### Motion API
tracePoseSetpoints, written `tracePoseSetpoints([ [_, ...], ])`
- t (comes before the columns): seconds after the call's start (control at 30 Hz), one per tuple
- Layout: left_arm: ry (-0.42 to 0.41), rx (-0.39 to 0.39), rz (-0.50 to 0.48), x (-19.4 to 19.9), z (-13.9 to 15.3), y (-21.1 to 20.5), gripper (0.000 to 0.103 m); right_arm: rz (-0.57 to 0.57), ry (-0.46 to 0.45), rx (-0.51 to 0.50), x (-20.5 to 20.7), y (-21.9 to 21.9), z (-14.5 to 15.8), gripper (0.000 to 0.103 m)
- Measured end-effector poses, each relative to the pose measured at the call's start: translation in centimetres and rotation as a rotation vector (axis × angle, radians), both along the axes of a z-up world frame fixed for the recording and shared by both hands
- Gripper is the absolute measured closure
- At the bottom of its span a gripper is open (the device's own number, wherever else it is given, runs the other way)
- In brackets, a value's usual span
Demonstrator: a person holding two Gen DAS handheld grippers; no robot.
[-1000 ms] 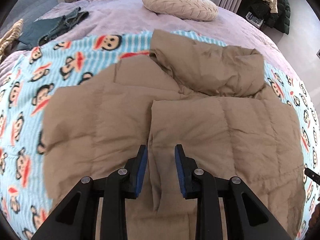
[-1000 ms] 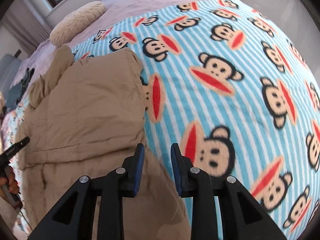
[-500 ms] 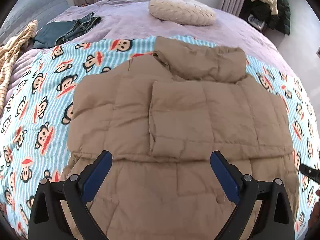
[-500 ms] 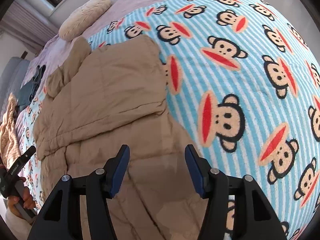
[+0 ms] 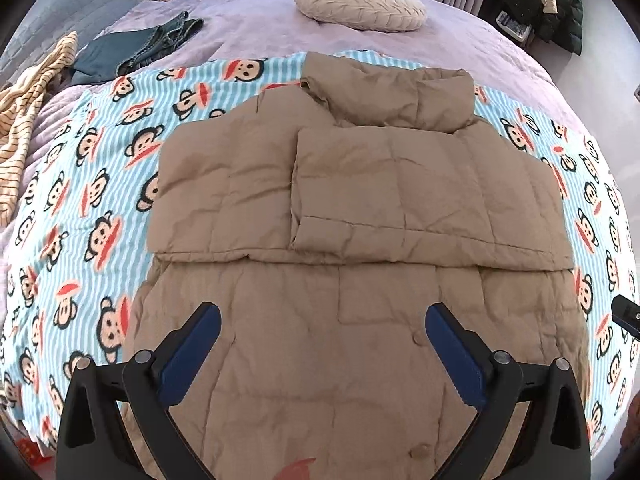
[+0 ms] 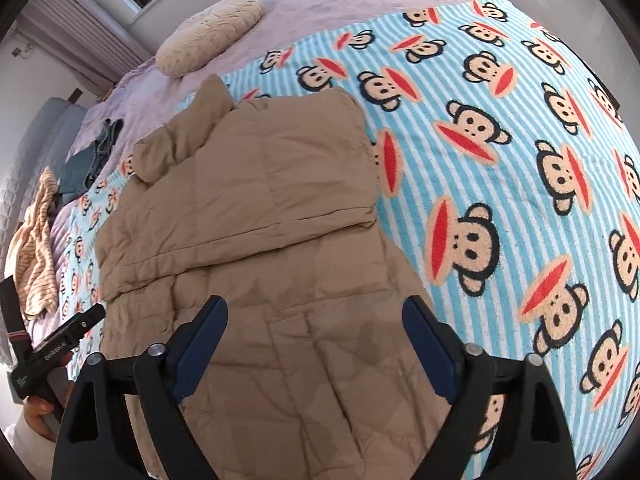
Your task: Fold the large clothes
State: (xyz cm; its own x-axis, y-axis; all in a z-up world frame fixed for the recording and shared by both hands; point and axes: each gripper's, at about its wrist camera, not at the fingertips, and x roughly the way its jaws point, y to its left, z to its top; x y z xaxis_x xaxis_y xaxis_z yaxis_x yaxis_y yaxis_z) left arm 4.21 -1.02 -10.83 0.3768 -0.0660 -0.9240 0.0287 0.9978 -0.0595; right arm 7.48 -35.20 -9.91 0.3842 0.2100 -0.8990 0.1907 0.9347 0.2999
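A tan puffer jacket (image 5: 352,208) lies flat on a monkey-print blanket (image 5: 80,200), both sleeves folded across its chest and the collar at the far end. It also shows in the right wrist view (image 6: 260,208). My left gripper (image 5: 322,320) is open and empty above the jacket's lower middle. My right gripper (image 6: 316,312) is open and empty above the jacket's lower right part, near its right edge. The right gripper's tip shows at the left wrist view's right edge (image 5: 628,314), and the left gripper shows at the right wrist view's left edge (image 6: 60,340).
The blanket (image 6: 500,160) covers a lilac bedspread (image 5: 248,16). A cream round pillow (image 5: 360,4) lies at the bed's head. Dark teal clothes (image 5: 136,48) and a striped beige garment (image 5: 24,92) lie at the far left. Dark coats (image 5: 540,0) hang at the far right.
Both grippers have opened wide and pulled back from the jacket. The sleeves they held now lie folded flat across the chest.
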Motion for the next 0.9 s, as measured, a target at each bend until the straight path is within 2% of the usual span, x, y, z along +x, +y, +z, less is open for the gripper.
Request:
tracePoseSetpoints([
  [0.17,0.03,-0.017,0.032,-1.2,0.9,0.2,0.001,-0.008,-0.012,0.002,-1.1,0.1,1.2,0.012],
  [0.33,0.036,0.034,0.064,-2.5,1.7,0.6,0.001,-0.029,-0.028,0.012,-2.2,-0.4,2.4,0.012],
  [0.43,0.065,-0.004,0.067,-3.4,2.1,0.9,0.001,-0.044,-0.055,0.023,-2.9,-0.7,3.2,0.012],
  [0.53,0.051,0.005,0.093,-4.5,3.0,1.0,0.001,-0.043,-0.062,0.019,-3.4,-0.9,3.8,0.012],
  [0.73,0.021,0.041,0.131,-7.3,4.8,0.9,0.001,0.003,0.047,0.086,-3.6,-1.2,2.9,0.012],
  [0.9,0.024,0.051,0.156,-9.8,5.4,1.1,0.001,0.025,0.083,0.119,-4.3,-0.8,2.5,0.012],
])
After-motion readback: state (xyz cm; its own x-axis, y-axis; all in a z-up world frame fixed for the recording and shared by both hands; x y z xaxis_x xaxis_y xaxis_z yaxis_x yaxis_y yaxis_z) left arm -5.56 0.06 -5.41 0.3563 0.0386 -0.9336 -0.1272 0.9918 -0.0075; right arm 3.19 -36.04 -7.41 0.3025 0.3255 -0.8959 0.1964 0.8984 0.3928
